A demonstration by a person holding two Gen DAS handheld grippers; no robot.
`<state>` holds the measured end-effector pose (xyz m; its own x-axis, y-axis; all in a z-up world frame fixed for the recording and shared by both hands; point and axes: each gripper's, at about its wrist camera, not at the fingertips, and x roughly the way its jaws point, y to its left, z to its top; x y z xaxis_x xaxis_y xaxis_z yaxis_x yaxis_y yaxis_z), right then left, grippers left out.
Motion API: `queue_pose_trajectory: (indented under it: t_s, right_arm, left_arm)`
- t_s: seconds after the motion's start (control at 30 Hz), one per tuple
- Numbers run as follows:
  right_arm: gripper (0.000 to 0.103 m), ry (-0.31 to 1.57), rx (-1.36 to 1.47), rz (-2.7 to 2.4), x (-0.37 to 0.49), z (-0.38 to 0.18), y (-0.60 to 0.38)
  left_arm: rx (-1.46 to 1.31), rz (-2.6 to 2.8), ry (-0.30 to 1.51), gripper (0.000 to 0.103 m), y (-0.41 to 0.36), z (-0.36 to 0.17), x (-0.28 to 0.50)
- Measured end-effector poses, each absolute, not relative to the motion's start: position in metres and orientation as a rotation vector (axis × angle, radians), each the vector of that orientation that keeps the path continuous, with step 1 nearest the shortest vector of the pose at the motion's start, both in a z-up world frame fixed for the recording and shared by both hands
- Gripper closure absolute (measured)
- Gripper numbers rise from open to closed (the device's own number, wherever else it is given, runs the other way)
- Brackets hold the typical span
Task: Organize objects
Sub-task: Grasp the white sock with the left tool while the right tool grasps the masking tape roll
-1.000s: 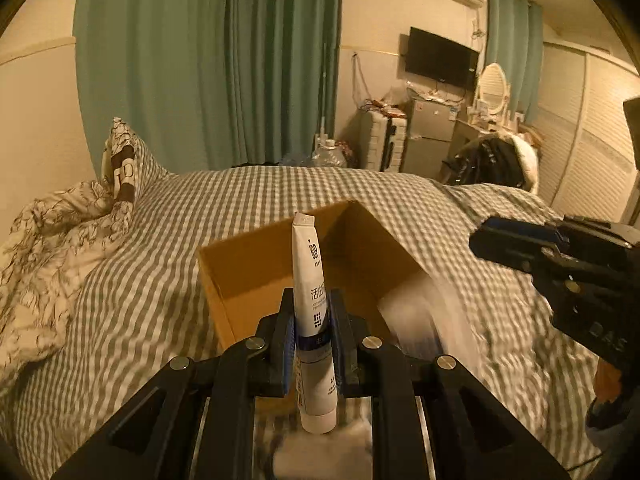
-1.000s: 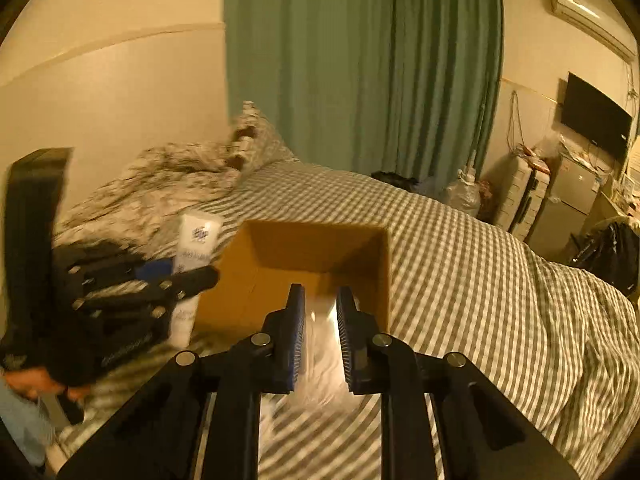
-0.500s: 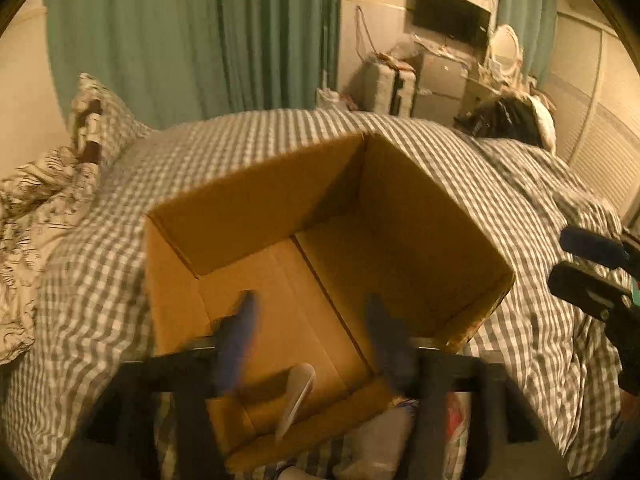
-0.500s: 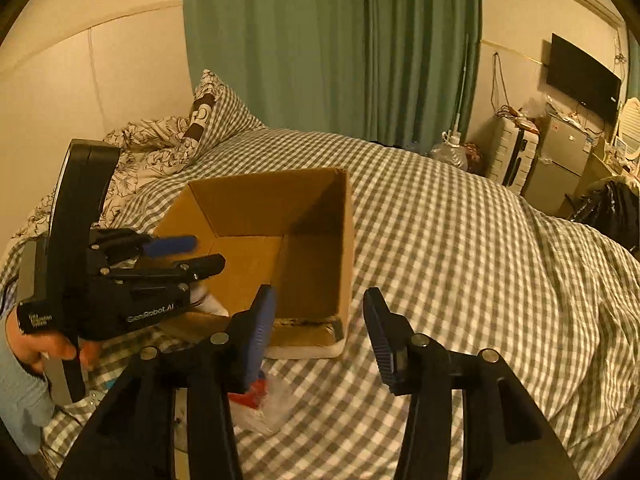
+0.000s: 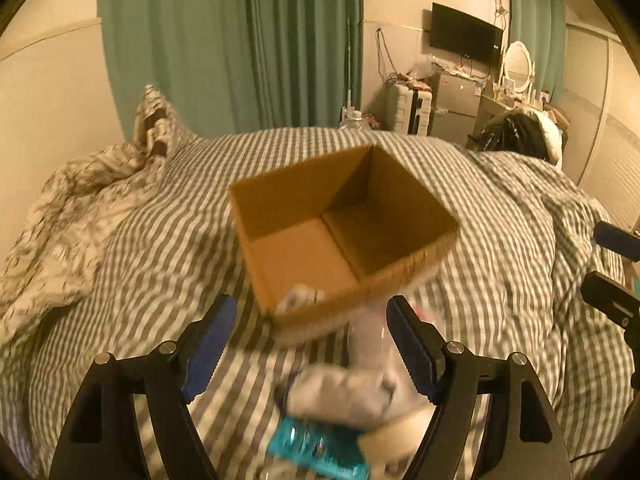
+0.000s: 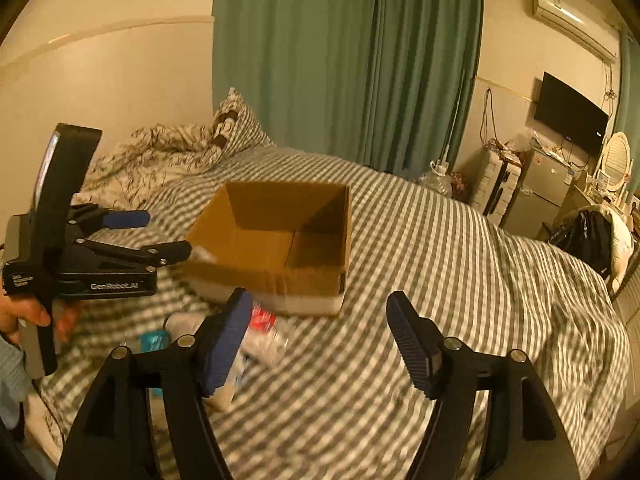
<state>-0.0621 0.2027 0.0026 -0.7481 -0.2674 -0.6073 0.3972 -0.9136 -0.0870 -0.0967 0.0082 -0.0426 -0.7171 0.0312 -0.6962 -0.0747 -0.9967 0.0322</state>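
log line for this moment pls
left claw: open, just opened, empty | right claw: open, just opened, empty | box: white item inside | loose items: on bed

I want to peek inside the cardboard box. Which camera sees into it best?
The left wrist view: it looks down into the cardboard box, showing its floor and something white near the front wall. The right wrist view shows the box from lower, mostly walls.

"GenRobot.AI" in white on the left gripper [image 6: 160, 236] body, smaller label beside it unreadable
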Motion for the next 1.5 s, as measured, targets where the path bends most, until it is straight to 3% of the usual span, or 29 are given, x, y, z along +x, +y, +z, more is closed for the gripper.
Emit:
queue_pose_trajectory:
  t_s: [0.33,0.57,0.6,0.67,0.7,0.73,1.13,1.5]
  right_arm:
    - [0.031,0.202,1.095,-2.533,-0.033,-0.092,0.178]
    - [0.034,0.267,1.264,-2.43,-0.052,-0.146,0.147]
    - [0.041,0.257,1.271,-2.415,-0.054,-0.148,0.146]
    - [0.066,0.263,1.305,-2.379,-0.061,-0.154,0.141]
    - [0.087,0.268,1.315,-2.368,-0.063,-0.157,0.139]
    - [0.094,0.269,1.318,-2.363,-0.063,-0.157,0.139]
    - [0.098,0.21,1.141,-2.611,-0.051,-0.083,0.211]
    - [0.098,0.118,1.225,-2.639,-0.07,-0.105,0.248]
  left_arm:
    - [-1.265,2.857,0.059,0.023,-0.005,-0.102,-0.042]
    - [-1.349,2.85,0.141,0.023,-0.006,-0.132,-0.045]
    - [-1.355,2.848,0.145,0.023,-0.007,-0.134,-0.046]
    - [-1.363,2.848,0.149,0.023,-0.008,-0.137,-0.046]
    - [-1.37,2.842,0.143,0.023,-0.008,-0.138,-0.046]
    - [-1.373,2.838,0.137,0.023,-0.008,-0.139,-0.046]
    - [-1.351,2.656,0.074,0.023,0.042,-0.137,-0.064]
    - [-1.336,2.686,0.214,0.022,0.076,-0.155,-0.1]
